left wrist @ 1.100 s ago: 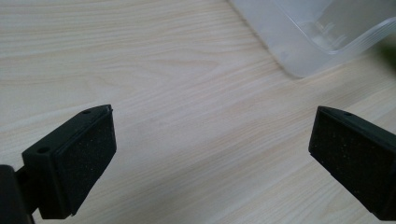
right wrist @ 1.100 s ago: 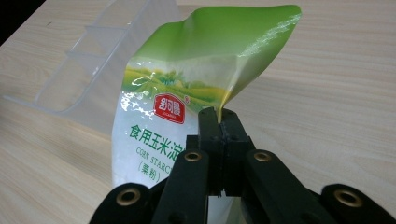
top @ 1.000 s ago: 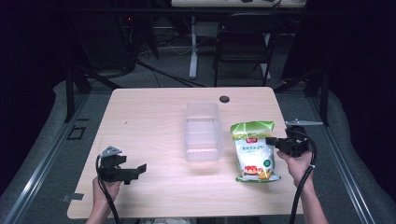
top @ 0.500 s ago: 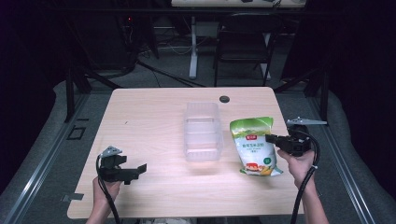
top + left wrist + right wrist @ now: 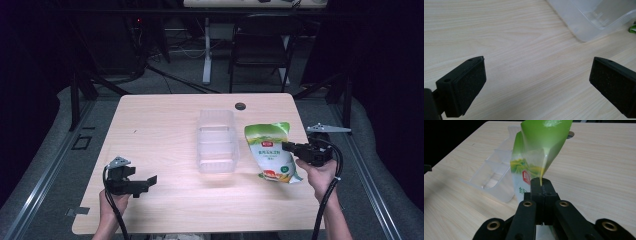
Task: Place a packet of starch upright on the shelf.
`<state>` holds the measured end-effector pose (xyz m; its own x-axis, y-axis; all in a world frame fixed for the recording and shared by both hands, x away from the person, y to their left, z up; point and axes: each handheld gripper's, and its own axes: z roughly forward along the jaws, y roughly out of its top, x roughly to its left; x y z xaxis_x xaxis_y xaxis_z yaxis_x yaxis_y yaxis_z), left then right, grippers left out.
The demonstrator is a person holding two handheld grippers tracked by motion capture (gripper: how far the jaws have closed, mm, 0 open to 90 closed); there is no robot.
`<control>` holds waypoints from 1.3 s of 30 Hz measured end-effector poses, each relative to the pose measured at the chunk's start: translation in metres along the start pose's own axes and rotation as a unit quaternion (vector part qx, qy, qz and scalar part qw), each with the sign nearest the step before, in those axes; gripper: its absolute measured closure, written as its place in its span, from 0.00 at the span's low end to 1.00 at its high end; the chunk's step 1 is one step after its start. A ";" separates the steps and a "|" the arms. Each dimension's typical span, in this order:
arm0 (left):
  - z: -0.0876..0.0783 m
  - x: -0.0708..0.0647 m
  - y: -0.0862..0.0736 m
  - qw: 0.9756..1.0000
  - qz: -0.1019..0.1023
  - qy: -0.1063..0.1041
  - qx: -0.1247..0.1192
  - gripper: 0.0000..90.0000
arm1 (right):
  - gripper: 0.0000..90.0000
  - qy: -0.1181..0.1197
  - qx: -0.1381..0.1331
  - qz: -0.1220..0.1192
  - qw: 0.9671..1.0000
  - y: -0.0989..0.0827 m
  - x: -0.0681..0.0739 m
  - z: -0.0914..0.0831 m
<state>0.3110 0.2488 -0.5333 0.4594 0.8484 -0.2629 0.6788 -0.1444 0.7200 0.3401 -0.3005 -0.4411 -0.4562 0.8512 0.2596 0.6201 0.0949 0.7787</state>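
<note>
A green and white snack bag (image 5: 270,150) hangs lifted off the table at the right, just right of a clear plastic tray (image 5: 216,140). My right gripper (image 5: 287,147) is shut on the bag's right edge. In the right gripper view the bag (image 5: 534,157) rises tilted from the closed jaws of my right gripper (image 5: 542,182), with the tray (image 5: 495,175) behind it at the left. My left gripper (image 5: 147,181) stands open near the table's front left, holding nothing. In the left gripper view its pads (image 5: 470,85) are spread wide over bare wood, and the tray's corner (image 5: 594,20) lies at the top right.
The light wooden table (image 5: 150,125) has a dark round grommet (image 5: 240,106) near its far edge. A dark chair (image 5: 260,50) and cables stand on the floor beyond the table.
The right gripper has lifted the bag and carried it slightly up and to the right, tilting it. The left gripper has stayed still.
</note>
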 end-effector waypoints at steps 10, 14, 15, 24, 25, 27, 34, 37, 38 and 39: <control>0.000 0.000 0.000 1.000 0.001 0.001 -0.001 0.01 | 1.00 0.011 -0.011 0.003 1.000 0.003 0.001 -0.003; 0.000 0.000 0.000 1.000 0.001 0.002 -0.001 0.01 | 1.00 0.014 -0.014 0.001 1.000 0.005 0.002 -0.004; 0.000 0.000 0.000 1.000 0.001 0.001 -0.001 0.01 | 1.00 0.014 -0.016 0.003 1.000 0.005 0.002 -0.004; 0.000 0.000 0.000 1.000 0.000 0.000 -0.001 0.01 | 1.00 0.016 -0.021 0.001 1.000 0.011 0.003 -0.005; 0.000 0.000 0.000 1.000 0.000 0.000 -0.001 0.01 | 1.00 0.018 -0.024 0.005 1.000 0.012 0.003 -0.006; -0.001 0.000 0.000 1.000 0.000 0.001 -0.002 0.01 | 1.00 0.019 -0.025 0.004 0.999 0.013 0.003 -0.007; -0.001 0.000 0.001 1.000 0.003 0.000 0.001 0.01 | 1.00 0.014 -0.031 0.003 0.999 0.019 0.004 -0.007; 0.000 -0.001 0.001 1.000 0.003 0.000 0.000 0.01 | 1.00 0.014 -0.035 0.005 0.999 0.022 0.003 -0.006; 0.000 -0.001 0.001 1.000 0.002 -0.001 0.000 0.01 | 1.00 0.015 -0.037 0.006 0.999 0.023 0.003 -0.005; 0.000 0.000 0.001 1.000 0.002 -0.001 0.000 0.01 | 1.00 0.016 -0.037 0.007 0.999 0.024 0.003 -0.005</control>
<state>0.3111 0.2485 -0.5325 0.4636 0.8469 -0.2606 0.6763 -0.1482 0.7215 0.3504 -0.2980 -0.4193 -0.4690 0.8347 0.2887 0.5779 0.0428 0.8150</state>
